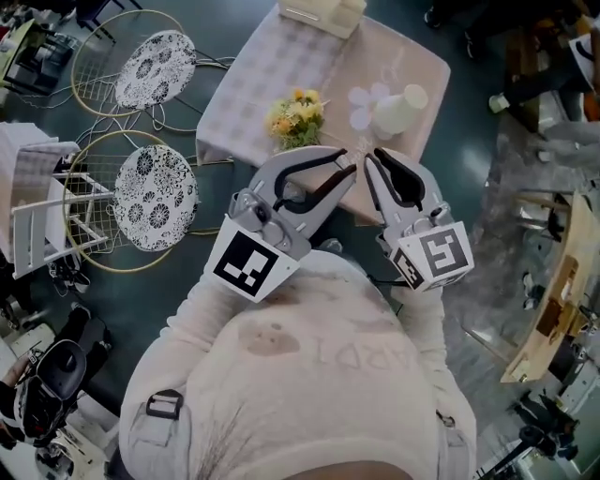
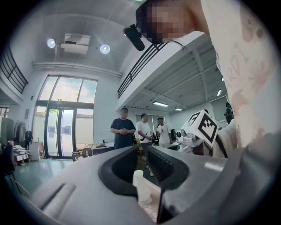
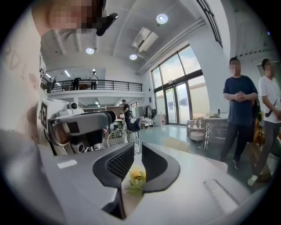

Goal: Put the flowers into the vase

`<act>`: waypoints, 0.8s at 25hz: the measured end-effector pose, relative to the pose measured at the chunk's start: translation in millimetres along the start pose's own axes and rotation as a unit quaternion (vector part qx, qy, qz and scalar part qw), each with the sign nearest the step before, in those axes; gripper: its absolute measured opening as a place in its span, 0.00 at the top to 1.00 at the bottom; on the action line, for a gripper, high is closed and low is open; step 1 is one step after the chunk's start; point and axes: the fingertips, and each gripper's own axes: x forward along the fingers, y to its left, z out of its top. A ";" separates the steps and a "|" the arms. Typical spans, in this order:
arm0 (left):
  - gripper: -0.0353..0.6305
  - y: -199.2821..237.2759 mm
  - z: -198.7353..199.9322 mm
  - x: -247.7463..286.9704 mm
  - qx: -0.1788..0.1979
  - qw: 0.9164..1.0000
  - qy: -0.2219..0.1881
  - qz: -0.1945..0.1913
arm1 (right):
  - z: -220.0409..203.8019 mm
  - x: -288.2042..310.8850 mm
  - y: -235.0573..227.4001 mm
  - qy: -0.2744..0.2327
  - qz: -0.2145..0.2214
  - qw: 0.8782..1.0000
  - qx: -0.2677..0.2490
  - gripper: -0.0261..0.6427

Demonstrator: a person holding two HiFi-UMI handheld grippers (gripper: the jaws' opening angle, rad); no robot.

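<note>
A small bunch of yellow flowers (image 1: 296, 117) lies on the pink checked table (image 1: 272, 66), left of a white vase (image 1: 400, 110) standing upright. Both grippers hover side by side over the near table edge, close to my chest, and short of both objects. The left gripper (image 1: 350, 161) points toward the vase (image 2: 139, 186), which shows through its narrow jaw gap (image 2: 142, 149). The right gripper (image 1: 373, 155) aims at the flowers (image 3: 137, 176), seen between its jaws (image 3: 137, 147). Each pair of jaws stands slightly apart and holds nothing.
A pale flower-shaped mat (image 1: 366, 103) lies beside the vase. A cream box (image 1: 323, 14) sits at the table's far end. Two round wire chairs with patterned cushions (image 1: 155, 197) stand left of the table. Several people (image 2: 123, 127) stand further off in the hall.
</note>
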 end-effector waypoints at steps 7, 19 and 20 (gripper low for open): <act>0.84 60.5 -29.2 -3.8 -0.034 0.998 0.022 0.037 | -62.5 81.5 -14.4 0.123 0.043 0.991 0.006 0.82; 0.84 113.4 -92.0 2.8 -0.086 0.994 0.056 0.045 | -204.7 140.5 -20.9 0.337 0.095 0.936 0.022 0.81; 0.84 116.1 -97.5 4.0 -0.090 0.993 0.059 0.044 | -214.3 141.6 -20.9 0.350 0.098 0.931 0.023 0.81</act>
